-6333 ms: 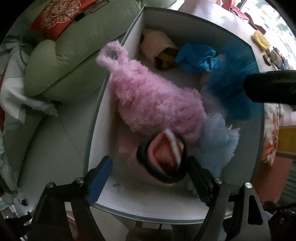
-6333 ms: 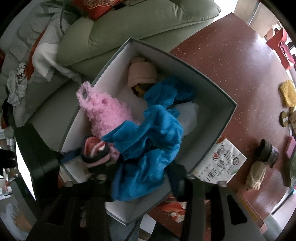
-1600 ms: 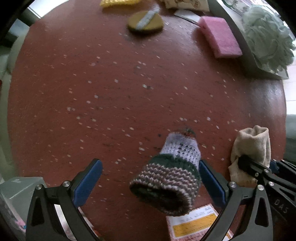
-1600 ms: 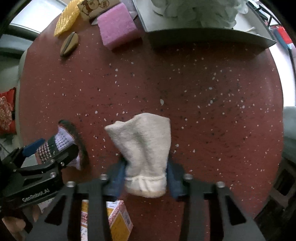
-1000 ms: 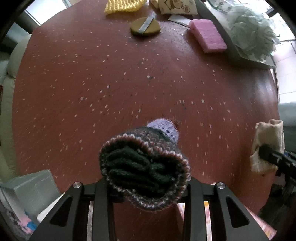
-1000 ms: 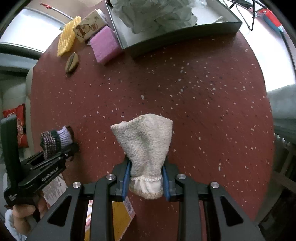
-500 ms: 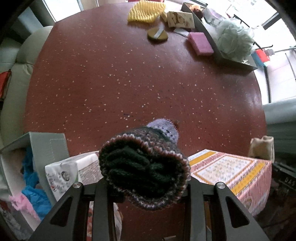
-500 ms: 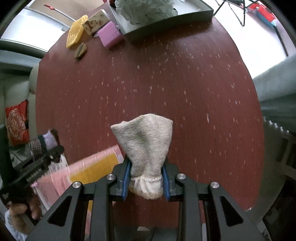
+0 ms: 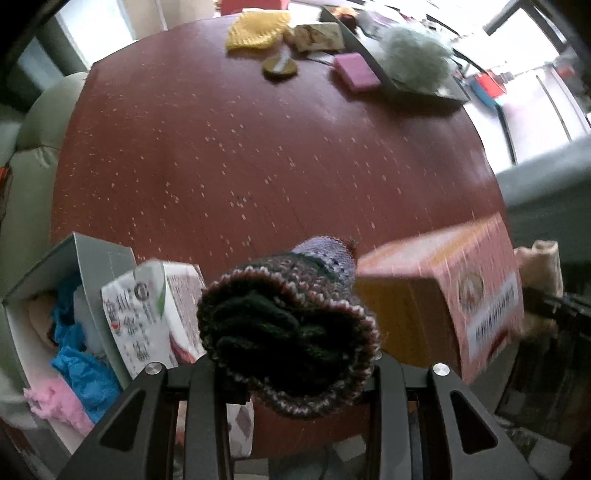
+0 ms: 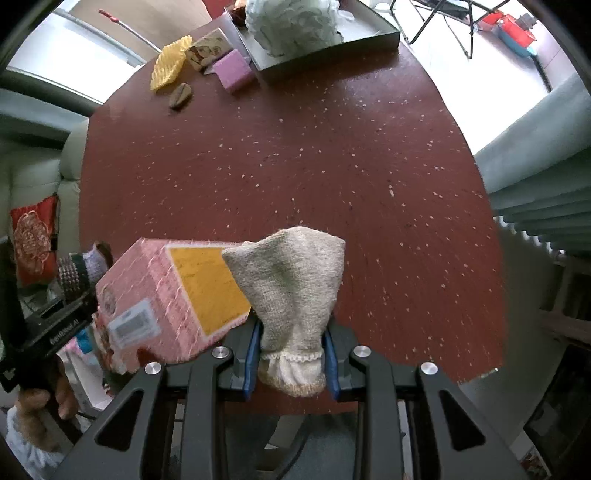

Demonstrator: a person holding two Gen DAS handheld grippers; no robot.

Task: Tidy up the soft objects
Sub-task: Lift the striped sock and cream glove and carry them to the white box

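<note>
My left gripper (image 9: 291, 365) is shut on a dark striped knitted sock (image 9: 288, 325), its rolled cuff bulging toward the camera and hiding the pads. My right gripper (image 10: 291, 350) is shut on a beige knitted sock (image 10: 291, 291) that stands up between the blue pads. Both are held above the near edge of the red speckled table (image 9: 258, 147). The grey box (image 9: 92, 254) at lower left holds blue cloth (image 9: 85, 373) and pink fluffy fabric (image 9: 55, 402). The left gripper with its sock (image 10: 79, 273) shows at the left edge of the right wrist view.
A pink and yellow carton (image 9: 443, 288) and a white printed pack (image 9: 144, 314) stand at the near table edge. At the far end lie a yellow knit (image 9: 258, 33), a round pad (image 9: 279, 67), a pink sponge (image 9: 355, 71) and a tray (image 10: 332, 44) with a pale green puff (image 10: 291, 22). A green sofa (image 9: 29, 155) is left.
Both grippers have lifted and drawn back from the table with their socks. The grey box, the carton and the pack have come further into view.
</note>
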